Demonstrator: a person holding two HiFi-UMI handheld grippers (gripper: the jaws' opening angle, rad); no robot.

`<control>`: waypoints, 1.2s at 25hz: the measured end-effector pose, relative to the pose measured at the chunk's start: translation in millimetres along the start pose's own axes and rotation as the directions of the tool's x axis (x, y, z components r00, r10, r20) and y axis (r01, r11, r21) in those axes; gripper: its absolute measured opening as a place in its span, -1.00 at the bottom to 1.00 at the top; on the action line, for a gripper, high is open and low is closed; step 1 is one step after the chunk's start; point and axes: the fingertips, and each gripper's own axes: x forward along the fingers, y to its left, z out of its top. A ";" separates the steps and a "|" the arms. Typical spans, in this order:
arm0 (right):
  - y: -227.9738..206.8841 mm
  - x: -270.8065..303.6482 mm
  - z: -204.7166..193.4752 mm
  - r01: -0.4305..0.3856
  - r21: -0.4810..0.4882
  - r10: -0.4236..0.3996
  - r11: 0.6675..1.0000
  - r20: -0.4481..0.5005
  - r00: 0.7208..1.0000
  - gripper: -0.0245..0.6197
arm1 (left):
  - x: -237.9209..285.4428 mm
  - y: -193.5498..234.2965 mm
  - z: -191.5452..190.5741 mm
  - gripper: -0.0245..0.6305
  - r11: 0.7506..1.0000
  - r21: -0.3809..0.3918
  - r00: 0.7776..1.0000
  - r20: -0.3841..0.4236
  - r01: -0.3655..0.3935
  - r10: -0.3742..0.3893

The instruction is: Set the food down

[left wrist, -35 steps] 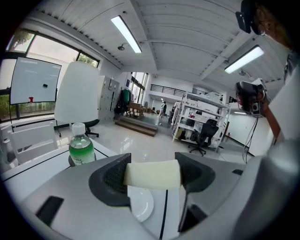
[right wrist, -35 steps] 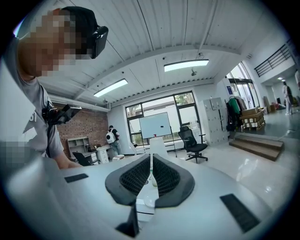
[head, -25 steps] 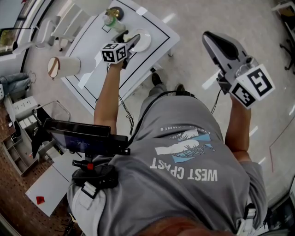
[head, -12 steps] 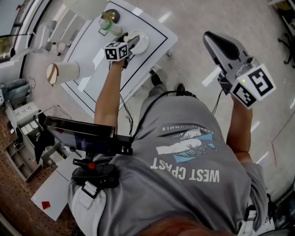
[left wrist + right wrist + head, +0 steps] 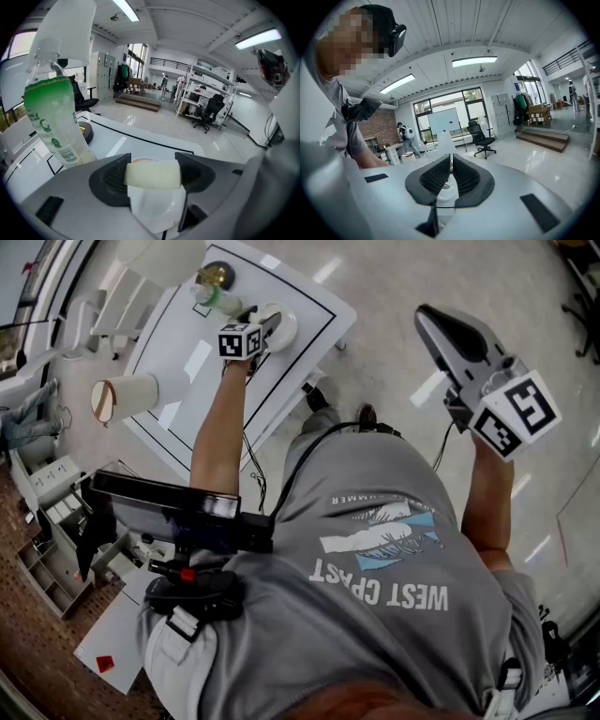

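Head view: left gripper (image 5: 268, 326) over plate (image 5: 292, 324) on white table (image 5: 173, 348); right gripper (image 5: 427, 315) off aside. Left gripper view: jaws clamp food (image 5: 152, 174), pale smooth cream block, above plate. Right gripper view: jaws pressed together, empty.

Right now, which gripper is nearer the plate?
Left. The left gripper holds the food over the plate on the table; the right gripper, jaws shut, hangs over the floor, away from the table.

Left tongs (image 5: 153, 180) clamp a pale food block (image 5: 152, 173) above a plate (image 5: 161, 211).
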 end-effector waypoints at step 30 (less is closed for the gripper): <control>-4.8 -12.8 -6.7 0.053 0.020 -0.053 0.998 -0.034 0.998 -0.90 | 32.4 1.8 -19.7 -0.01 0.895 0.428 0.975 -0.116 -0.125 0.191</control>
